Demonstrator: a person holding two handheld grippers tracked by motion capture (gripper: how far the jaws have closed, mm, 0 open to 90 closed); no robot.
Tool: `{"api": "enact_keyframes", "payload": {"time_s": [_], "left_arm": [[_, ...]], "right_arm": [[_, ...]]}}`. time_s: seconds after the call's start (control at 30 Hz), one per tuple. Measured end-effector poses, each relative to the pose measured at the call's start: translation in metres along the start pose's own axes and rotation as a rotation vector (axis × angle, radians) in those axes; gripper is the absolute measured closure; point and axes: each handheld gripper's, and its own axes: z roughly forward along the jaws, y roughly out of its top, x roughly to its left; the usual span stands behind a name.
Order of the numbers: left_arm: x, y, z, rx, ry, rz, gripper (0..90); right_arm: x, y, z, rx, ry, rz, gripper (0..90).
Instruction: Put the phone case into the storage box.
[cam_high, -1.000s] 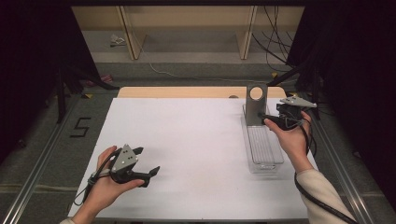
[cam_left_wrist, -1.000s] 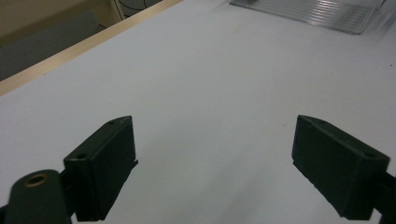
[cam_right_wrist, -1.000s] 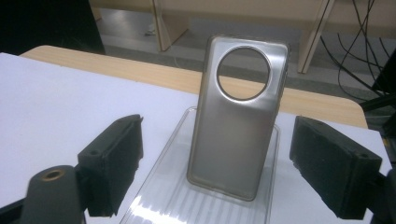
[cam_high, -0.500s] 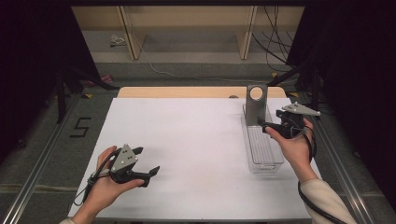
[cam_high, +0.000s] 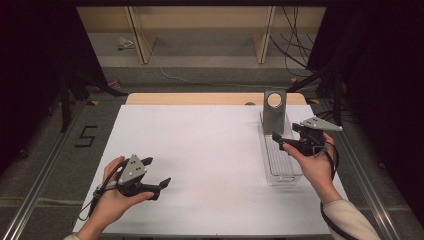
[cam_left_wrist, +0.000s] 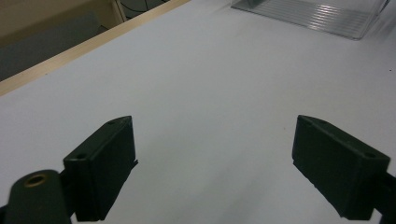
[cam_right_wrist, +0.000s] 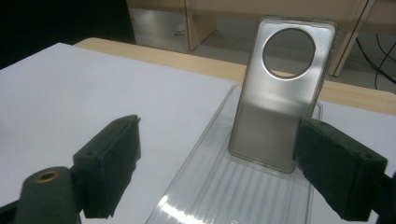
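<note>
- The phone case (cam_right_wrist: 275, 98), silvery with a round camera hole near its top, stands upright at the far end of the clear tray (cam_right_wrist: 205, 186), leaning against the tray's far wall.
- The tray (cam_high: 280, 157) is ribbed and see-through, and lies lengthwise near the right edge of the desk (cam_high: 200, 150), with the case (cam_high: 274, 112) at its far end.
- The right hand-held gripper (cam_right_wrist: 217, 172) has its jaws spread wide and holds nothing; seen along it, the case sits between and beyond the jaws, not touching either.
- A second ago this hand-held gripper (cam_high: 287, 141) was up by the case, at the tray's far end. It has since drawn back toward the person and now hovers over the tray's right side, while the case has kept its upright place.
- My judgement: the case has just been set in or let go, and the pull-back means it stands by itself; otherwise, the gripper is lining up for a fresh grasp. The pictures do not settle which.
- The left hand-held gripper (cam_high: 155, 175), jaws also wide and empty, rests low on the near left of the desk, well apart from the tray, unmoved over the last second.
- From the left gripper view, the jaws frame bare white desk (cam_left_wrist: 210, 93), with a corner of the tray (cam_left_wrist: 317, 16) far off.
</note>
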Motion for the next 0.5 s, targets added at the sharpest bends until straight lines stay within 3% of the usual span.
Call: {"api": "enact_keyframes", "payload": {"time_s": [0.5], "left_arm": [[0.001, 0.0001, -0.0016, -0.009, 0.009, -0.005, 12.8]], "right_arm": [[0.0088, -0.0104, -0.0104, -0.019, 0.038, -0.008, 16.1]]}}
